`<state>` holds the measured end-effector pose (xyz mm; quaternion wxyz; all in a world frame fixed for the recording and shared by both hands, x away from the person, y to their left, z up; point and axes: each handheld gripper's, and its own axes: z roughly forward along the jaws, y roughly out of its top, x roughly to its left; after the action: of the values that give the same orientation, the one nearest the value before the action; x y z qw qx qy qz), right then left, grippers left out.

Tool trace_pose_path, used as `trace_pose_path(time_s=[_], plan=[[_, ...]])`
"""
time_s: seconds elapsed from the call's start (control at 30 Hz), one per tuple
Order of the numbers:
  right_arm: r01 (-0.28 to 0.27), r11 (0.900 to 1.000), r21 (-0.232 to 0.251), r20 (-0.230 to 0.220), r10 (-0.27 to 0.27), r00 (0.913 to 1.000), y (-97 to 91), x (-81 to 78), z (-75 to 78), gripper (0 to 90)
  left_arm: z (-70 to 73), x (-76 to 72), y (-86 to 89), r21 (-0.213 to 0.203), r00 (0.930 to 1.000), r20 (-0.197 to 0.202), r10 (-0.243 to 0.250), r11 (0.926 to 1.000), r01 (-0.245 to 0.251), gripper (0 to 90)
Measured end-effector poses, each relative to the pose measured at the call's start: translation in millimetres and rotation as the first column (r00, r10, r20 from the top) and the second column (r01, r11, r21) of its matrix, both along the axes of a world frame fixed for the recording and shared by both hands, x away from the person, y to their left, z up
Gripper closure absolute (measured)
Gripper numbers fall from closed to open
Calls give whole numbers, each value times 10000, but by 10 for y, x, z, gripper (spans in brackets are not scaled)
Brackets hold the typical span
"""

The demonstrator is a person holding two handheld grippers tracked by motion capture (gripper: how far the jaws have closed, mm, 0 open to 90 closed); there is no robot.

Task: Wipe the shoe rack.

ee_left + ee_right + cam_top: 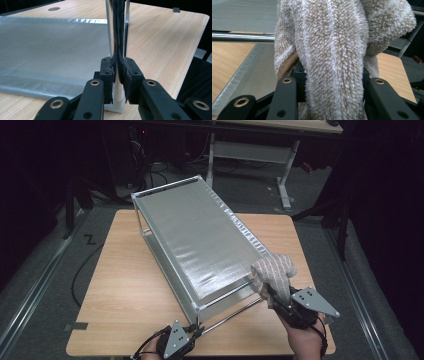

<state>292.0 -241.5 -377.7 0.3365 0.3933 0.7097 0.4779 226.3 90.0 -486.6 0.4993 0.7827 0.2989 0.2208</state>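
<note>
The left tongs (192,332) are clamped on the near corner post (117,75) of the metal rack (200,240), which stands on the desk (130,290). The right tongs (272,295) grip a fleecy cloth (274,270) at the rack's near right corner. Keep the post steady and press the cloth flat, wiping along the rack's top in overlapping strokes.

One metal shelf rack (200,240), one fluffy beige cloth (274,270), two hand-held tools, one wooden table (125,285)

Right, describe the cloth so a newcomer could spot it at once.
On the wooden table stands a silver metal rack. At its near right corner, the fluffy beige cloth is bunched in the right gripper. It is the one soft, fuzzy thing among metal and wood.
</note>
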Motion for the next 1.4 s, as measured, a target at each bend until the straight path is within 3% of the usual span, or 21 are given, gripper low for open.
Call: trace_pose_path(time_s=[0.27,0.37,0.43,0.47,0.5,0.57,0.6,0.63,0.67,0.7,0.73,0.77,0.8,0.83,0.9,1.07,1.17,1.23,1.27,1.3,1.4], plan=[[-375,9993,69,-86,376,9993,55,-39,16,598,0,2,1,-49,10000,-40,4,10000,-4,792],[-856,9963,-95,-20,856,9963,178,-104,24,598,-2,3,2,-81,10000,-43,0,10000,0,792],[-1453,9888,-339,69,1456,9893,348,-192,35,598,-2,2,1,-79,10000,-34,8,10000,-8,792],[-1453,9888,-339,69,1456,9893,348,-192,35,598,-2,2,1,-79,10000,-34,8,10000,-8,792],[-1676,9851,-383,93,1681,9857,411,-226,39,598,-2,1,1,-85,10000,-35,12,10000,-13,792],[-2477,9681,-369,29,2479,9688,605,-335,45,598,-4,2,1,-107,10000,-37,18,9999,-19,792],[-2477,9681,-369,29,2479,9688,605,-335,45,598,-4,2,1,-107,10000,-37,18,9999,-19,792],[-2737,9611,-374,38,2740,9617,677,-366,39,599,-4,4,2,-122,10000,-52,17,9999,-17,792],[-3008,9528,-413,16,3011,9536,750,-402,36,599,-3,4,3,-121,10000,-65,17,9999,-17,792],[-3484,9360,-509,-4,3488,9372,882,-482,39,600,-3,2,2,-116,10000,-50,20,9999,-21,793],[-3484,9360,-509,-4,3488,9372,882,-482,39,600,-3,2,2,-116,10000,-50,20,9999,-21,793],[-3925,9176,-638,7,3933,9194,982,-551,43,601,-3,2,1,-113,10000,-51,20,9999,-20,792],[-3925,9176,-638,7,3933,9194,982,-551,43,601,-2,2,1,-98,10000,-39,22,9999,-22,792],[-4109,9088,-719,10,4120,9112,1043,-602,41,601,-2,3,1,-89,10000,-38,16,10000,-16,793],[-4229,9039,-645,-24,4236,9058,1060,-624,42,601,-1,4,3,-77,10000,-34,-11,10000,10,792],[-4210,9055,-538,38,4218,9067,1015,-622,61,601,-3,5,5,-83,10000,-25,-44,10000,44,792],[-3684,9268,-731,152,3703,9288,871,-629,84,602,-4,22,5,-116,9999,-41,-139,9998,138,793],[-3448,9356,-756,60,3462,9381,745,-640,75,605,-4,36,-4,-163,9998,-66,-182,9997,181,793],[-3448,9356,-756,60,3462,9381,745,-640,75,605,-4,36,-4,-163,9998,-66,-182,9997,181,794],[-3406,9370,-772,-390,3386,9401,616,-623,27,611,-3,49,-8,-139,9999,-39,-154,9998,154,794],[-3394,9379,-719,-832,3334,9391,547,-585,-42,617,0,70,-26,-81,9997,-21,-250,9997,250,793]])
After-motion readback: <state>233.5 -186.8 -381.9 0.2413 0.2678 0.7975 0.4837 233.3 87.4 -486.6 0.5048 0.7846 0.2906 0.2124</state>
